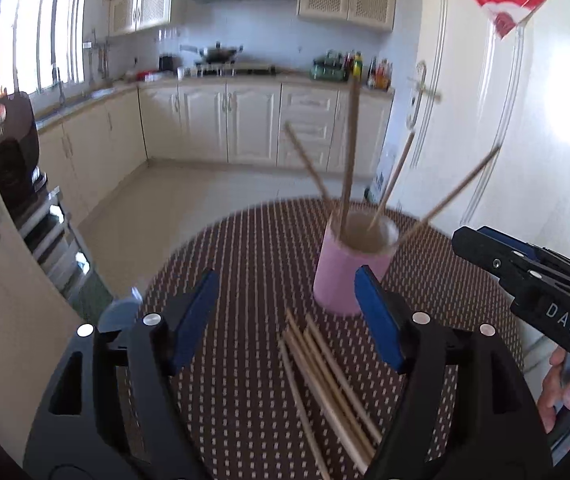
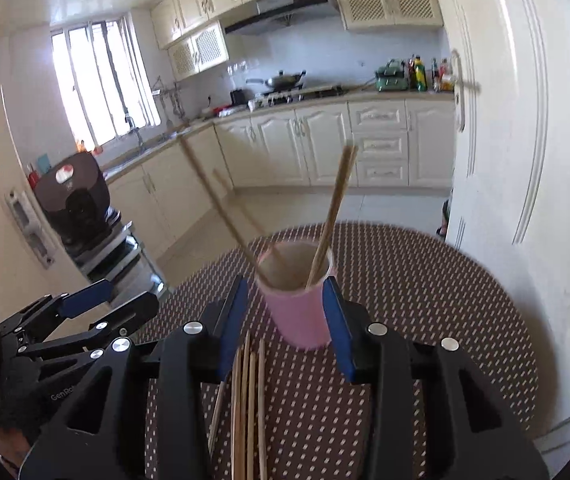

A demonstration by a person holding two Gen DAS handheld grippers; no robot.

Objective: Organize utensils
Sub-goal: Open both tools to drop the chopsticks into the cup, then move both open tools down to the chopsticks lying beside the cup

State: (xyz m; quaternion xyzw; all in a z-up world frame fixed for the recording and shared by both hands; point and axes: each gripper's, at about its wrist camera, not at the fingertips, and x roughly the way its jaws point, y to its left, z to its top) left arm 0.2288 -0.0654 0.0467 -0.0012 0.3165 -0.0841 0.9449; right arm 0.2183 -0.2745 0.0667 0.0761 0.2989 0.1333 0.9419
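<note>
Mid-task: some chopsticks [image 1: 349, 152] already stand in pink cup [image 1: 351, 268]. Left gripper [image 1: 293, 316], right gripper [image 2: 285, 316]: fingers open, empty (nothing clamped). Next: pinch loose chopsticks [image 1: 325, 376] lying on surface [image 1: 245, 248].

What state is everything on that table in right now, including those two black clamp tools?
Pink cup: upright on the table, several chopsticks standing in it.
Chopsticks in cup: leaning apart, blurred.
Loose chopsticks: lying flat in a bundle in front of the cup.
Left gripper: open, nothing between its fingers.
Right gripper: open, holding nothing.
Table mat: spread flat.
</note>
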